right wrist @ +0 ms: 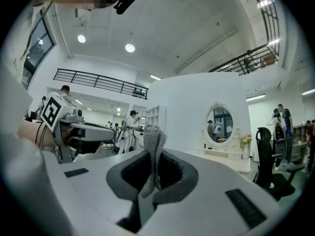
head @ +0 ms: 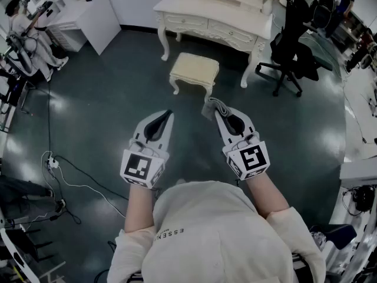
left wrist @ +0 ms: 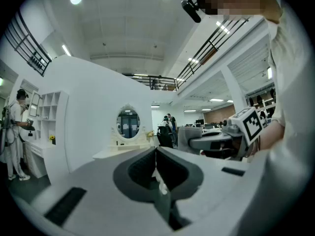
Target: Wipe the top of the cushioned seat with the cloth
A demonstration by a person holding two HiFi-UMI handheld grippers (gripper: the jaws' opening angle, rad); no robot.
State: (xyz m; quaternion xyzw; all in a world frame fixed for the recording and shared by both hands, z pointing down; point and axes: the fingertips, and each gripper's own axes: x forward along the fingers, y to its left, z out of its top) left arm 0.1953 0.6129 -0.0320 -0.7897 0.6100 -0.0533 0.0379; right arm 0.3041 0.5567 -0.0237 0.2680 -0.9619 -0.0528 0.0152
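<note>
Cloth [head: 211, 107] is pinched in right tool [head: 218, 113]; left tool [head: 169, 114] seems closed, empty; cushioned seat [head: 194, 68] stands well ahead.

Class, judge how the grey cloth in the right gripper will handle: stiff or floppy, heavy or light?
Probably floppy: the grey knitted cloth folds and sags in the right gripper. Likely light: one small pinch carries it.

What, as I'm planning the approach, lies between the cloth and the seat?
Only bare floor lies between the cloth, in the right gripper, and the seat; the head view shows it.
</note>
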